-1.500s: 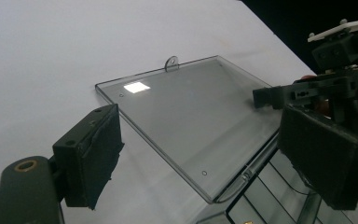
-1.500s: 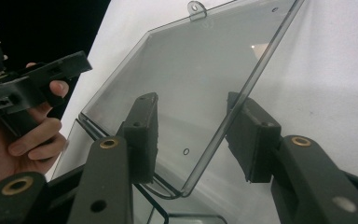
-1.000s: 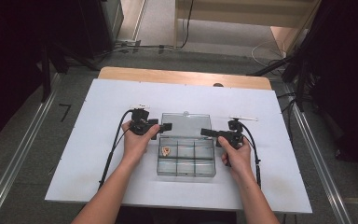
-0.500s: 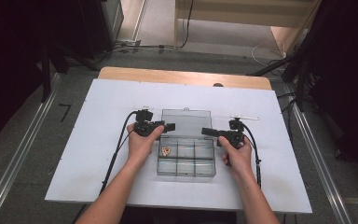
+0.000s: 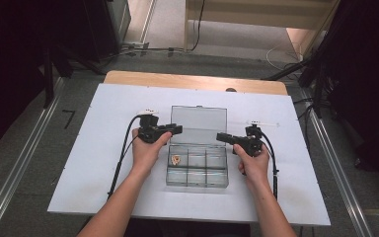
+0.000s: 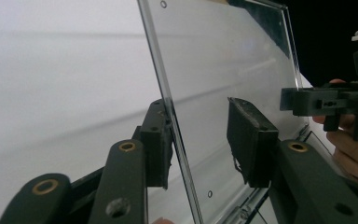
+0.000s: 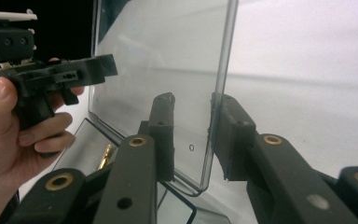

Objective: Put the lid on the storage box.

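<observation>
A clear plastic compartment box (image 5: 197, 170) sits mid-table with its transparent lid (image 5: 198, 123) raised behind it. A small gold-brown piece (image 5: 176, 159) lies in the box's near-left compartment and shows as a gold sliver (image 7: 105, 156) in the right gripper view. My left gripper (image 5: 177, 129) is open and straddles the lid's left edge. The lid (image 6: 223, 56) passes between its jaws, close to the left pad, with a gap to the right one. My right gripper (image 5: 220, 137) is open and straddles the lid's right edge (image 7: 221, 70), with that edge near its right pad.
A white board (image 5: 103, 163) covers the table, and a wooden strip (image 5: 192, 81) runs along its far side. A cable (image 5: 121, 158) trails from each gripper toward the near edge. Dark curtains and metal rails flank the table.
The lid looks taller in the high view than a second ago, and its free edge now lies farther from the person. Both grippers have shifted slightly forward with it.
</observation>
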`<state>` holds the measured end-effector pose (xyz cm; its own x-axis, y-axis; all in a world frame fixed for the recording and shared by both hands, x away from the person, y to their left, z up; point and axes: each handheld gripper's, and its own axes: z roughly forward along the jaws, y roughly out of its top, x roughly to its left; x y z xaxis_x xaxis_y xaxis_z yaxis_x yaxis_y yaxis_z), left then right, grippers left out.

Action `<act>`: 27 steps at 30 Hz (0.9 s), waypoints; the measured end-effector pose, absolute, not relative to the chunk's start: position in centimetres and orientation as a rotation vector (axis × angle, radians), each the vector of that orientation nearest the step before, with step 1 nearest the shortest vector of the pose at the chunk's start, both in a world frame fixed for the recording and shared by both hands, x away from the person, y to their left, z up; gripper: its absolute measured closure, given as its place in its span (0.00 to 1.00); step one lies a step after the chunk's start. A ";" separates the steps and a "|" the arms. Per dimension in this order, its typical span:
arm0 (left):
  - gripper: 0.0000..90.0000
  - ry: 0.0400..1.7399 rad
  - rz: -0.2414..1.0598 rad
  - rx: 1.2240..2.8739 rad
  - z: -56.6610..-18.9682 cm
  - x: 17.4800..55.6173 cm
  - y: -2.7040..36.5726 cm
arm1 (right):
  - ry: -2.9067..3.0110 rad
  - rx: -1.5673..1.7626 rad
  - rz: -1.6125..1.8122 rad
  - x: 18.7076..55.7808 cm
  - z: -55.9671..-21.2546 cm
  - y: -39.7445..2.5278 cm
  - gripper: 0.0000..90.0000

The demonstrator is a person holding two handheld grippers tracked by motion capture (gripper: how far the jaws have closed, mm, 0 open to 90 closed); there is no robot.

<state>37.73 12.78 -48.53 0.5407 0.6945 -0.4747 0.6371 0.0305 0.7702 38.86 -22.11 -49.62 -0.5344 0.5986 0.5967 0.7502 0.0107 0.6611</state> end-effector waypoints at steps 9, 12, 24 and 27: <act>0.73 1.091 0.071 1.669 -47.9 37.4 13.1 | -2.192 -1.346 -1.589 38.5 -49.2 -22.4 0.82; 0.64 1.082 0.072 1.670 -47.4 37.8 12.9 | -2.195 -1.327 -1.603 38.4 -49.2 -22.5 0.82; 0.63 1.039 0.140 1.664 -44.8 38.9 12.7 | -2.279 -1.283 -1.634 38.0 -48.9 -22.4 0.82; 0.67 1.032 0.146 1.665 -44.7 38.6 12.9 | -2.316 -1.290 -1.621 37.8 -48.8 -22.3 0.80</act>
<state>38.62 12.87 -44.72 0.6108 0.6843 -0.3982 0.5474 -0.0016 0.8369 37.84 -22.26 -48.76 -0.6545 0.6010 0.4587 0.6368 0.1112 0.7630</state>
